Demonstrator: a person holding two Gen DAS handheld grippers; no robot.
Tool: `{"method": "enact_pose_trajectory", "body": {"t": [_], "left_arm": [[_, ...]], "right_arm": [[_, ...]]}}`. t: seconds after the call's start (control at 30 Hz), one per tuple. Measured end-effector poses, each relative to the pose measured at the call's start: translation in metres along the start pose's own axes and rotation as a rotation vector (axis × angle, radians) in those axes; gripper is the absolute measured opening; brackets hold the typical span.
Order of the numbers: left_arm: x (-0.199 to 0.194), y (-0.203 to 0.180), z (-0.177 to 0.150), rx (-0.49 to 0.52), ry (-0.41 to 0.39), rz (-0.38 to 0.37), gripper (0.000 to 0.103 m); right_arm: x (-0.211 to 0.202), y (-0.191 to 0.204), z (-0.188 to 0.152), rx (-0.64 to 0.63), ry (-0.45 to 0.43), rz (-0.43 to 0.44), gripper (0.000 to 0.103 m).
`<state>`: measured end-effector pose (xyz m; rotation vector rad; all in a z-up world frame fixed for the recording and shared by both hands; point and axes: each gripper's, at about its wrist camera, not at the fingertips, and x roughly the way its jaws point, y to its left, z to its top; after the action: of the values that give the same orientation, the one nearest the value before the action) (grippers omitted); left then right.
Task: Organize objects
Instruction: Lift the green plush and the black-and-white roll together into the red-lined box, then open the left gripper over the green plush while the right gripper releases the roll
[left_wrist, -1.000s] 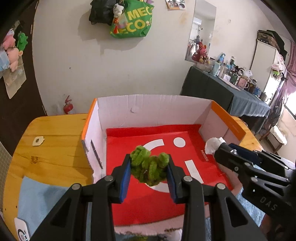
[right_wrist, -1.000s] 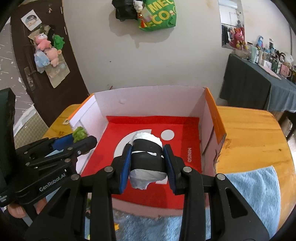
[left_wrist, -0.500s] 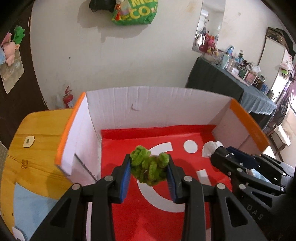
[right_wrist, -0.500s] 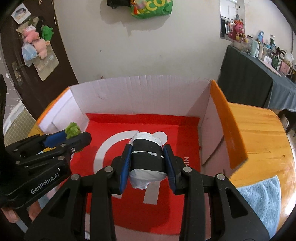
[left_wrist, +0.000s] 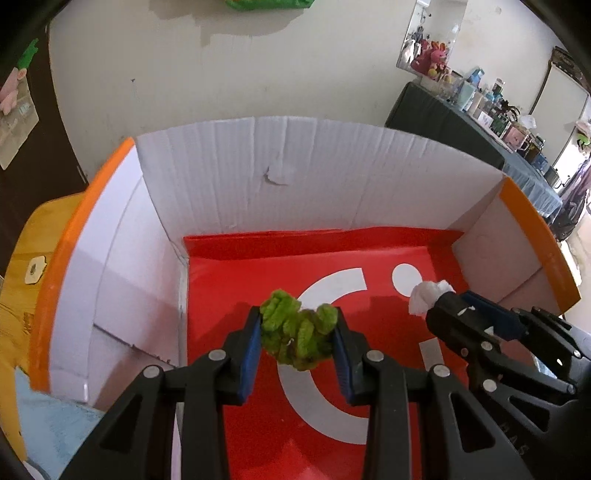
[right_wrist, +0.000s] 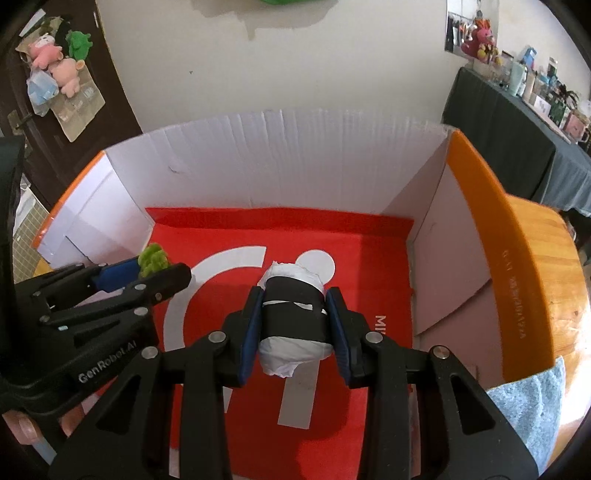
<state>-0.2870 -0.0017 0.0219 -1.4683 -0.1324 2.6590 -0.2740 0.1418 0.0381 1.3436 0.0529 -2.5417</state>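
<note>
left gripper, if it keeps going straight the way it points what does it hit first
Probably the red floor of the box, then its white back wall. The left gripper, shut on the green fuzzy toy, points down into it; depth is unclear.

**Hidden / cut off / unreadable**

Landmark: box (left_wrist: 314, 173).

- Green bag (left_wrist: 269, 3) on the wall above the box: top edge cuts it in both views, only the bottom strip shows.
- Box's near wall: below the bottom edge, behind the gripper bodies.
- Red liner (right_wrist: 280, 236) in the box: its white logo is partly covered by the roll (right_wrist: 293, 321); side print reads "MI", the rest sits behind a finger.
- Green toy (left_wrist: 297, 334): flanks hidden by blue pads; underside can't tell.
- Roll in the left view: only a white tip shows.
- Shelf clutter (left_wrist: 491, 107) right of the box: too small to identify.
- Blue towel (right_wrist: 532, 410) right of the box: cut by the frame edge.
</note>
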Motion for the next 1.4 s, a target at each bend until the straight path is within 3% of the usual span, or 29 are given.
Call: {"method": "enact_pose_trajectory", "body": {"t": [0.43, 1.2, 1.23, 1.3, 1.4], "left_arm": [[0.015, 0.008, -0.006, -0.020, 0.094, -0.021, 0.037], [0.011, 0.017, -0.010, -0.022, 0.091, -0.032, 0.039], [0.009, 0.020, -0.012, -0.021, 0.091, -0.032, 0.039], [0.009, 0.020, -0.013, -0.019, 0.090, -0.030, 0.041], [0.008, 0.020, -0.011, -0.022, 0.091, -0.029, 0.046]], "right_arm": [[0.016, -0.011, -0.005, 0.011, 0.073, 0.004, 0.033], [0.011, -0.024, -0.010, 0.033, 0.101, 0.028, 0.034], [0.011, -0.025, -0.010, 0.035, 0.100, 0.032, 0.035], [0.008, -0.027, -0.011, 0.036, 0.096, 0.035, 0.052], [0.003, -0.028, -0.012, 0.034, 0.077, 0.033, 0.056]]}}
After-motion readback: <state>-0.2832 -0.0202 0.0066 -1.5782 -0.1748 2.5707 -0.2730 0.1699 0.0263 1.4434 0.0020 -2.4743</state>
